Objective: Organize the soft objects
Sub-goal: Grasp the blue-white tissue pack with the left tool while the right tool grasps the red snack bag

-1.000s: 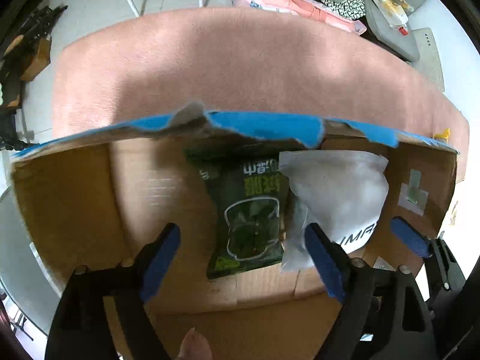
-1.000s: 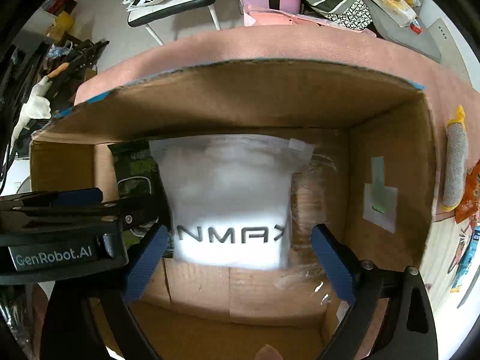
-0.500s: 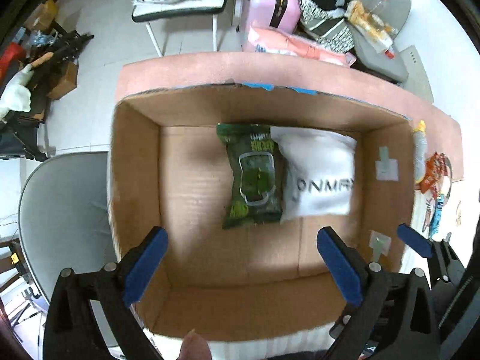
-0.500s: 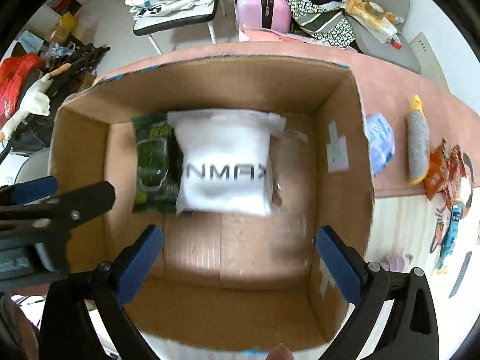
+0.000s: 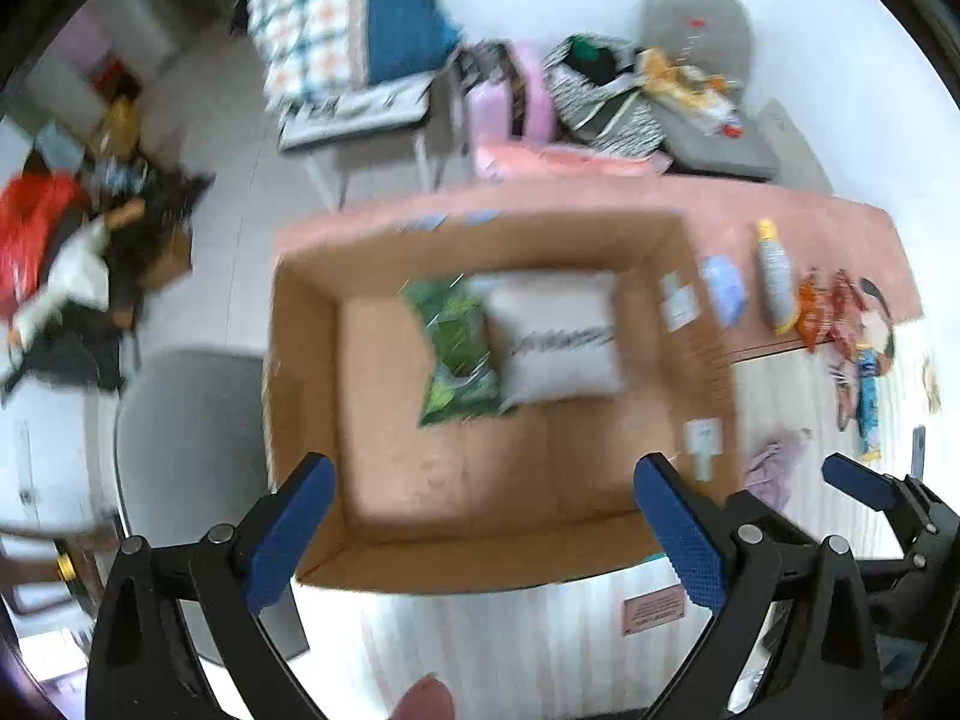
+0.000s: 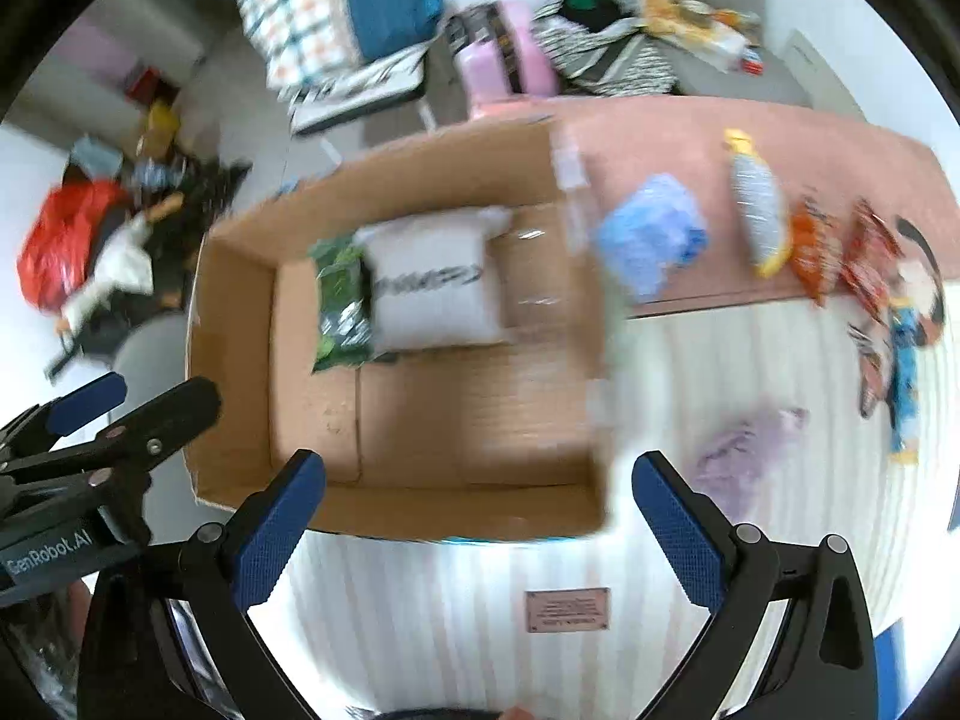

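An open cardboard box (image 5: 300, 372) (image 6: 234, 324) stands on the surface. Inside lie a green snack packet (image 5: 459, 354) (image 6: 342, 306) and a white soft bag with dark lettering (image 5: 558, 339) (image 6: 435, 294), side by side. Both grippers are high above the box's near edge. My left gripper (image 5: 483, 531) is open and empty. My right gripper (image 6: 480, 525) is open and empty. To the right of the box lie a blue soft bundle (image 6: 651, 237) (image 5: 723, 294), a grey and yellow roll (image 6: 759, 210) (image 5: 774, 276), orange snack packets (image 6: 807, 255) and a lilac cloth (image 6: 744, 456) (image 5: 774, 468).
A pink cloth (image 6: 750, 132) covers the far part of the surface and a white striped cover (image 6: 720, 360) the near part. Behind stand a chair with a plaid pillow (image 5: 354, 42), a pink suitcase (image 6: 510, 60) and a grey chair (image 5: 702, 60). The frames are blurred.
Both grippers have risen and pulled back out of the box. The packet and the white bag stay inside. The items to the right of the box have come into view.
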